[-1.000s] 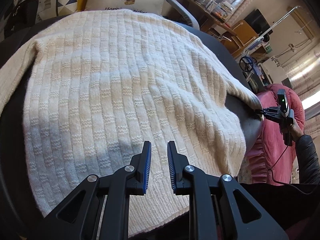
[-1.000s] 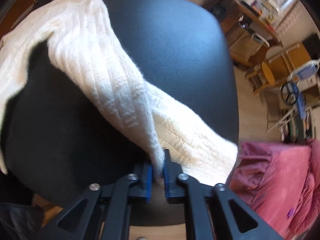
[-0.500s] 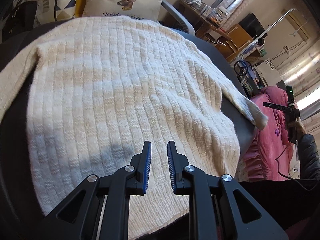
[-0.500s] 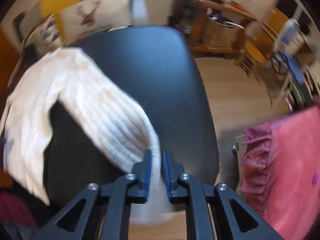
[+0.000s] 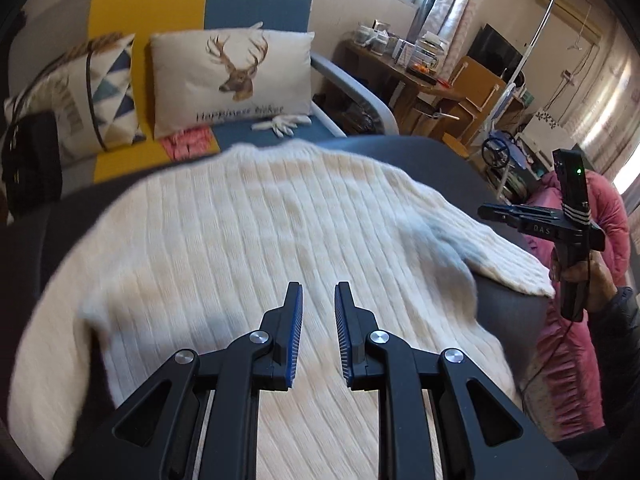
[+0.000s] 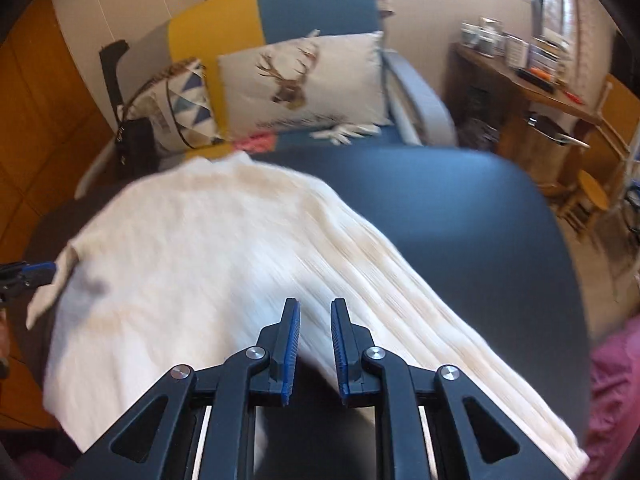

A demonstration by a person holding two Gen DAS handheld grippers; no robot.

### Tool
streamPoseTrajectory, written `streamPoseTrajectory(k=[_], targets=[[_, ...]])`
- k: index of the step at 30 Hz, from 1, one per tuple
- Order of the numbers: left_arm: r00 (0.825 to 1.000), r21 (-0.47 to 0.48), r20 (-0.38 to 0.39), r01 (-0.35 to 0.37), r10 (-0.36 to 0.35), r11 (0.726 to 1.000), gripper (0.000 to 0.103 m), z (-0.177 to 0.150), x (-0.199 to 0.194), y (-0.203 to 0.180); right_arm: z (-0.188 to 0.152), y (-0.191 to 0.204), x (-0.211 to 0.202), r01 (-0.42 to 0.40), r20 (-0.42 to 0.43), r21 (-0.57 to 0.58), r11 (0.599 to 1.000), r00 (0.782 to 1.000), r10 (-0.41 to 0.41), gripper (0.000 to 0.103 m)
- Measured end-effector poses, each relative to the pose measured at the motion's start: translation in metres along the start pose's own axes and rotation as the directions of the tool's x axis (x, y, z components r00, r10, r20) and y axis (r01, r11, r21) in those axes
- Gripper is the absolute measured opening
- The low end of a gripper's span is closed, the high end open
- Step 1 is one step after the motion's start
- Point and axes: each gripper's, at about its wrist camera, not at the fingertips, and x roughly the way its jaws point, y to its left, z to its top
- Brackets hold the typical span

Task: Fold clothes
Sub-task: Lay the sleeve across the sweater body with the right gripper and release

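Note:
A cream ribbed sweater (image 5: 260, 240) lies spread on the dark table (image 5: 460, 160). My left gripper (image 5: 318, 286) hovers above its near part, open by a narrow gap with nothing between the pads. One sleeve (image 5: 504, 264) stretches to the table's right edge, where a hand holds my right gripper (image 5: 486, 212) just above it. In the right wrist view the right gripper (image 6: 315, 302) is open and empty above the sweater (image 6: 192, 240). The sleeve (image 6: 440, 332) lies flat, running to the lower right. The left gripper (image 6: 40, 268) shows at the left edge, by the other sleeve's cuff.
Beyond the table (image 6: 460, 208) stands a blue and yellow sofa (image 5: 256, 4) with a deer cushion (image 5: 232, 76), a patterned cushion and a black bag (image 5: 28, 160). Pink bedding (image 5: 568, 360) borders the table's right side. A cluttered wooden desk (image 6: 532, 88) is at the back right.
The right gripper has let go of the sleeve and drawn back and up; the sleeve now lies on the table. The left gripper has also pulled back and risen, still empty.

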Motion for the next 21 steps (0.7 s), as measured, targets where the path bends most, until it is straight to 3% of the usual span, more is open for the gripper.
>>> streamPoseTrajectory(k=[6, 9, 15, 19, 21], targets=[[0.995, -0.026, 0.043, -0.092, 0.093, 0.995, 0.018, 0.066, 0.038, 0.059, 0.052, 0.032, 0.061, -0.044, -0.021, -0.042, 0.998, 0.999, 0.043, 0.02], [0.99, 0.031, 0.072, -0.121, 0.118, 0.992, 0.018, 0.089, 0.055, 0.088, 0.071, 0.045, 0.074, -0.099, -0.031, -0.106, 0.989, 0.995, 0.096, 0.023], [0.997, 0.163, -0.061, -0.029, 0.039, 0.986, 0.026, 0.108, 0.105, 0.123, 0.119, 0.079, 0.129, -0.227, -0.163, -0.255, 0.94, 0.968, 0.189, 0.028], [0.992, 0.214, -0.129, 0.023, 0.005, 0.977, 0.031, 0.12, 0.132, 0.129, 0.143, 0.083, 0.166, -0.3, -0.273, -0.257, 0.919, 0.934, 0.229, 0.03], [0.985, 0.224, -0.169, 0.081, -0.043, 0.971, 0.033, 0.127, 0.141, 0.132, 0.153, 0.077, 0.174, -0.315, -0.289, -0.243, 0.917, 0.926, 0.242, 0.031]])
